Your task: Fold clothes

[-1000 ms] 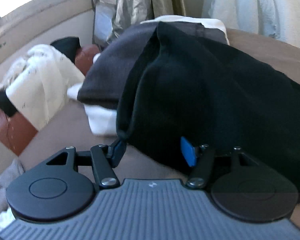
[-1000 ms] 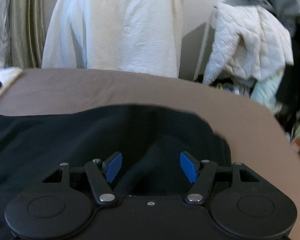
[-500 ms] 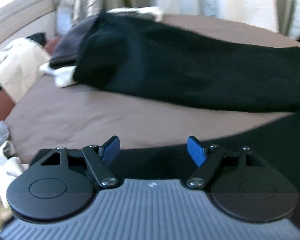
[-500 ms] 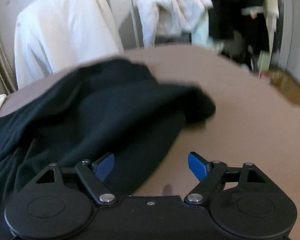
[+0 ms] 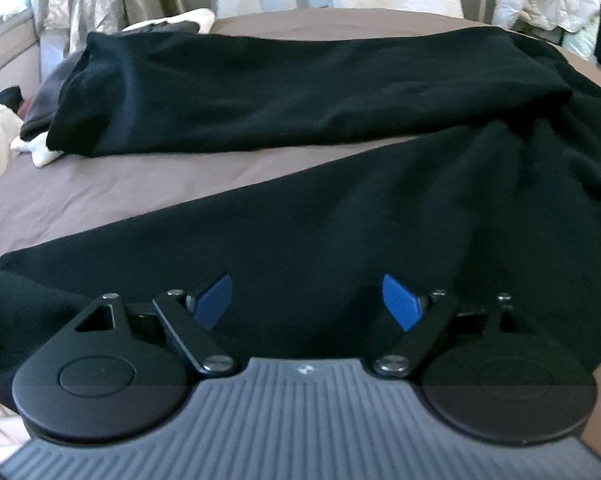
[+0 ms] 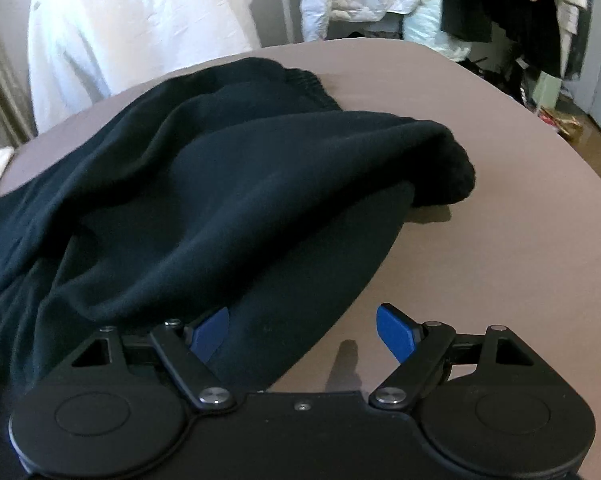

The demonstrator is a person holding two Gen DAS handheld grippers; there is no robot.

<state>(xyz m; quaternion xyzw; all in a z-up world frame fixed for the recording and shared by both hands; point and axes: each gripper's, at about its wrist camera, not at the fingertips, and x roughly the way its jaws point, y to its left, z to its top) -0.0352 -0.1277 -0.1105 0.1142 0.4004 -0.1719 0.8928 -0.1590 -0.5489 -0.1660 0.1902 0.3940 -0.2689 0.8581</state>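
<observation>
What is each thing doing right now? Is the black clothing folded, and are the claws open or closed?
Black garment: lying spread on the bed, one part doubled over the rest, rumpled, not neatly folded.
Left claw: jaws opening, hovering over the black fabric, pinching nothing.
Right claw: open, empty, at the garment's edge.
Brown bedsheet: flat, mostly smooth.
White clothes: hanging behind the bed.

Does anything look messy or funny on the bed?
Yes. The black garment isn't flat on the brown bed: one part splays away from the other, and the end nearest the right gripper is bunched into a lump. At the far left edge, the black garment overlaps other clothes.
</observation>
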